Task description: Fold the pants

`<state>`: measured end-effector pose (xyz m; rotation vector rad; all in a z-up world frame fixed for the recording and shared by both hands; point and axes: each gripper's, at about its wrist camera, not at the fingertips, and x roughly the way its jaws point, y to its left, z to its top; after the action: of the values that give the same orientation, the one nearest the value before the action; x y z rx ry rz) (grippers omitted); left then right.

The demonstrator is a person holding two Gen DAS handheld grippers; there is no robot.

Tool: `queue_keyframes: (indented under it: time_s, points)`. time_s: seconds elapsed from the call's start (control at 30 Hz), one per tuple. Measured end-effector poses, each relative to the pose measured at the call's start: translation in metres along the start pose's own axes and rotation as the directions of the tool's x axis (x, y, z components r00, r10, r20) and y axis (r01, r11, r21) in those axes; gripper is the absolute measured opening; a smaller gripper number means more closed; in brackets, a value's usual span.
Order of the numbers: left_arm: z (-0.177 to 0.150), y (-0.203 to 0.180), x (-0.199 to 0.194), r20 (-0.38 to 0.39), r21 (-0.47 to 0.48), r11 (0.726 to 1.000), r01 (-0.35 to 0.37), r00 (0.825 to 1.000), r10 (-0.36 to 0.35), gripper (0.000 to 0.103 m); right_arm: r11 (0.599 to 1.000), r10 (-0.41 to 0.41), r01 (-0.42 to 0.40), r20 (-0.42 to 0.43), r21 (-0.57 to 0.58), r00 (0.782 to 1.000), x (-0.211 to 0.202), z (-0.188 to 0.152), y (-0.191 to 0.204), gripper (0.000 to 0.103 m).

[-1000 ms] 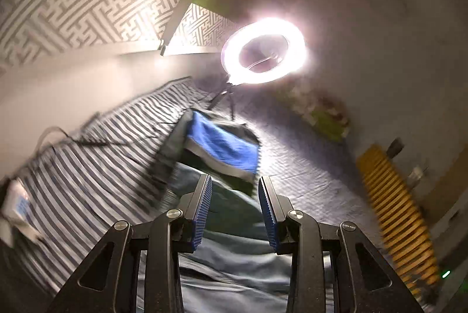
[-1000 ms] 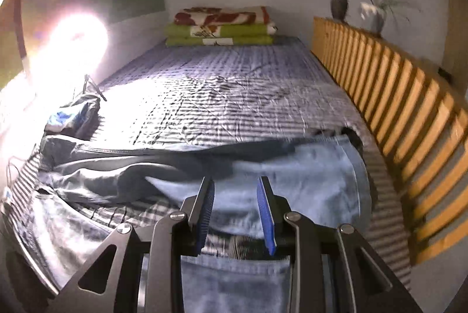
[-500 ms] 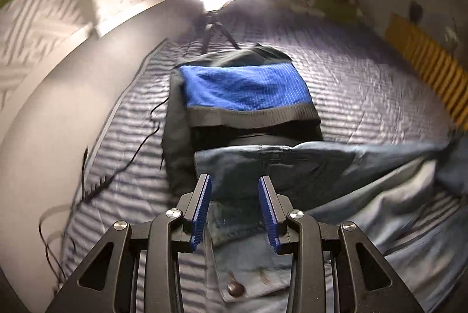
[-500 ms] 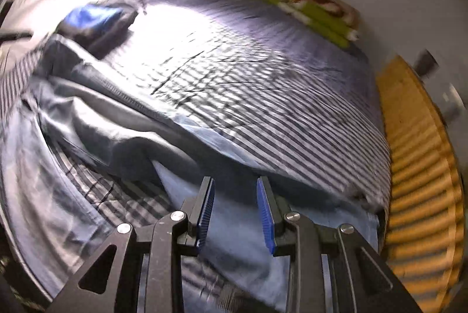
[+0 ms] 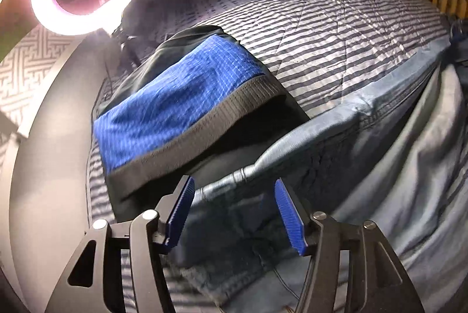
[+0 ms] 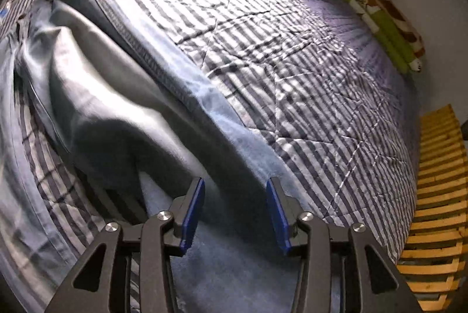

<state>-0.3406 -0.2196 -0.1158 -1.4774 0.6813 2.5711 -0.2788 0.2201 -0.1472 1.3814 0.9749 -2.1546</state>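
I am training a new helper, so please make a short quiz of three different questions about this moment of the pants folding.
1. True or false: the left claw is open over the waistband end of the jeans.
2. Which lies beside the jeans, near the ring light? A) a blue and grey garment B) a red towel C) a pillow
3. Fill in: the bedcover pattern is ____.

Key: 1 true; 2 A; 3 striped.

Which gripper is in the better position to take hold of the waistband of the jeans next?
Probably the left gripper. Its open jaws, which have just been opening, sit right over the waistband of the jeans. The right gripper, also open, is over a plain leg part, with no waistband visible near it.
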Motion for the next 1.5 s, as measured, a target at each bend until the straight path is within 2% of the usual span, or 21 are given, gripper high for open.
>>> queue_keyframes:
  time_s: [0.07, 0.1, 0.17, 0.27, 0.33, 0.4, 0.43, 0.47, 0.53, 0.57, 0.6, 0.7, 0.83, 1.0, 1.17, 1.3, 1.5]
  points:
    - [0.002, 0.001, 0.009, -0.013, -0.002, 1.000, -0.003, 1.000, 0.002, 0.062, 1.000, -0.003, 0.003, 0.001, -0.020, 1.000, 0.003, -0.003, -0.002, 0.051]
    - [0.003, 0.001, 0.013, -0.016, -0.014, 1.000, 0.000, 1.000, 0.000, 0.062, 0.999, -0.007, 0.007, 0.002, -0.031, 1.000, 0.005, -0.003, -0.004, 0.051]
    - [0.002, -0.002, 0.020, -0.018, -0.015, 1.000, 0.016, 1.000, -0.017, 0.069, 0.999, -0.007, 0.007, 0.000, -0.046, 1.000, 0.010, -0.003, -0.010, 0.051]
    - [0.003, -0.007, 0.029, -0.014, 0.014, 1.000, -0.001, 1.000, 0.002, 0.069, 0.999, 0.018, -0.017, 0.021, -0.034, 1.000, 0.009, -0.003, -0.022, 0.051]
    - [0.006, -0.006, 0.036, -0.023, -0.002, 1.000, -0.001, 1.000, 0.001, 0.069, 0.999, 0.003, -0.002, 0.016, -0.051, 1.000, 0.015, -0.003, -0.026, 0.051]
    - [0.009, -0.006, 0.039, -0.017, -0.013, 1.000, 0.011, 1.000, -0.011, 0.061, 0.999, 0.005, -0.005, -0.003, -0.053, 1.000, 0.022, -0.003, -0.028, 0.051]
    - [0.010, -0.008, 0.039, -0.013, -0.007, 1.000, 0.019, 1.000, -0.020, 0.049, 0.999, 0.008, -0.008, -0.008, -0.051, 1.000, 0.025, -0.002, -0.029, 0.049]
    - [0.010, -0.011, 0.039, -0.011, 0.003, 1.000, 0.029, 1.000, -0.029, 0.036, 0.999, 0.009, -0.009, -0.013, -0.047, 1.000, 0.028, -0.002, -0.030, 0.040]
    - [0.010, -0.016, 0.038, -0.007, 0.032, 0.999, 0.016, 1.000, -0.016, 0.025, 0.999, 0.026, -0.026, -0.026, -0.024, 0.999, 0.032, 0.000, -0.035, 0.022]
    - [0.010, -0.017, 0.038, -0.008, 0.038, 0.999, 0.006, 1.000, -0.006, 0.017, 0.999, 0.040, -0.040, -0.024, -0.004, 0.999, 0.032, 0.001, -0.039, 0.021]
    - [0.010, -0.017, 0.038, -0.010, 0.034, 0.999, 0.008, 1.000, -0.008, 0.013, 0.999, 0.049, -0.049, -0.017, 0.005, 0.999, 0.030, 0.002, -0.042, 0.020]
    - [0.012, -0.013, 0.032, 0.007, -0.001, 1.000, 0.019, 1.000, -0.019, 0.010, 0.996, 0.064, -0.064, -0.009, 0.061, 0.998, 0.027, 0.004, -0.051, 0.008]
    - [0.009, -0.017, 0.020, 0.028, 0.010, 1.000, -0.014, 1.000, 0.014, 0.008, 0.994, 0.020, -0.022, 0.024, 0.107, 1.000, 0.011, 0.005, -0.052, 0.002]
    - [0.002, -0.019, -0.019, 0.092, -0.022, 0.999, -0.023, 0.995, 0.025, 0.007, 0.989, -0.009, -0.004, 0.089, 0.150, 0.996, -0.036, -0.001, -0.053, 0.002]
    - [-0.023, -0.023, -0.093, 0.171, -0.032, 0.999, -0.035, 0.984, 0.040, 0.007, 0.984, -0.053, 0.026, 0.151, 0.175, 0.987, -0.099, -0.018, -0.039, 0.002]
    - [-0.057, -0.037, -0.146, 0.219, -0.012, 0.999, -0.037, 0.975, 0.039, 0.006, 0.978, -0.075, 0.036, 0.185, 0.204, 0.980, -0.149, -0.049, -0.013, 0.002]
    - [-0.137, -0.084, -0.210, 0.269, -0.018, 1.000, 0.010, 0.963, -0.005, 0.006, 0.961, -0.099, 0.034, 0.227, 0.276, 0.969, -0.208, -0.122, 0.051, 0.002]
